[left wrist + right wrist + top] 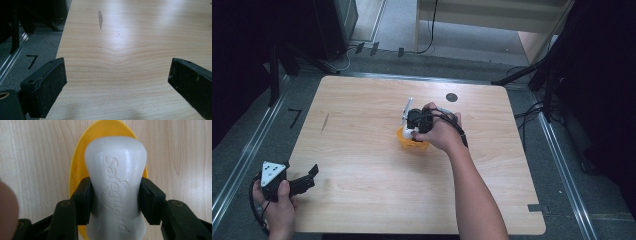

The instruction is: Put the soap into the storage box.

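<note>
Nearest to us, at the near left corner of the table, our left gripper rests idle with its jaws wide apart and nothing between them; in the left gripper view the two black pads frame bare wood and a dark scuff. We judge the work to be laying the soap in its dish, and the placing step is in hand. Out at the middle of the table our right hand carries the right gripper, pointed down over the yellow dish. Its jaws are clamped tight on the white soap, the pads pinching the bar's narrow waist from both sides, so that the bar's wide end sticks out beyond them and its other end runs back between the jaw arms. In the right gripper view the dish lies directly behind the bar, its rim showing as a yellow crescent on the left and over the top, with a thin sliver on the right; the bar seems centred a touch to the right of the dish. Whether the soap already touches the dish we cannot tell. By our reckoning, the next move calls for a short, slow descent until the bar seats in the hollow, a small shift left to centre it, then a gentle opening and a straight lift, so the light dish does not skid or tip.
</note>
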A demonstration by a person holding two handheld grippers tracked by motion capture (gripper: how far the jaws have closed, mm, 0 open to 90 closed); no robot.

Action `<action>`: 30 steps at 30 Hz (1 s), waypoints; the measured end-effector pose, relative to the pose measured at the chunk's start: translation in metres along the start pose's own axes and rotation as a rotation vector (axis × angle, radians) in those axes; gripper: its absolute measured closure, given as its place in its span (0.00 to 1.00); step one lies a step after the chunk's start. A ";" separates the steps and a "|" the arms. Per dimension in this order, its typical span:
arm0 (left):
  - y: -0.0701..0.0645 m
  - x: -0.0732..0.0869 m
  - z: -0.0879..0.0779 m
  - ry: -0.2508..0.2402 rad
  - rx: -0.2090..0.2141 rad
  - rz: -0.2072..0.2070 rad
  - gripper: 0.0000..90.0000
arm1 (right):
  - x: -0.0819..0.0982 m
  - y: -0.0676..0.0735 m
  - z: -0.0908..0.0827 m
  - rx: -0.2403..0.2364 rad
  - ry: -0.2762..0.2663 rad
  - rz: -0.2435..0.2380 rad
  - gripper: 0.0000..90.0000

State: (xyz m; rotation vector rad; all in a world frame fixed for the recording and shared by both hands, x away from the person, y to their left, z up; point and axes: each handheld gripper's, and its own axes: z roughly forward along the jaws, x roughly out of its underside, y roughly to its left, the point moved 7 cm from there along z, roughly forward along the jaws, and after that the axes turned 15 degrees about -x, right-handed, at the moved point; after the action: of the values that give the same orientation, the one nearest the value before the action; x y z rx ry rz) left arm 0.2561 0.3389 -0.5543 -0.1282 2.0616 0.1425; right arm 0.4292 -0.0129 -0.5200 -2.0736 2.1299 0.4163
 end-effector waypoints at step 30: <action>0.001 0.000 0.000 -0.001 -0.004 -0.005 0.02 | -0.002 0.000 0.006 -0.003 0.007 0.007 0.46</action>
State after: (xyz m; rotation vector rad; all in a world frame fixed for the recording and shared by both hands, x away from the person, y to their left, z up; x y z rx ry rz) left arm 0.2565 0.3395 -0.5541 -0.1356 2.0595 0.1437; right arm 0.4288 -0.0090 -0.5247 -2.0727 2.1425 0.4144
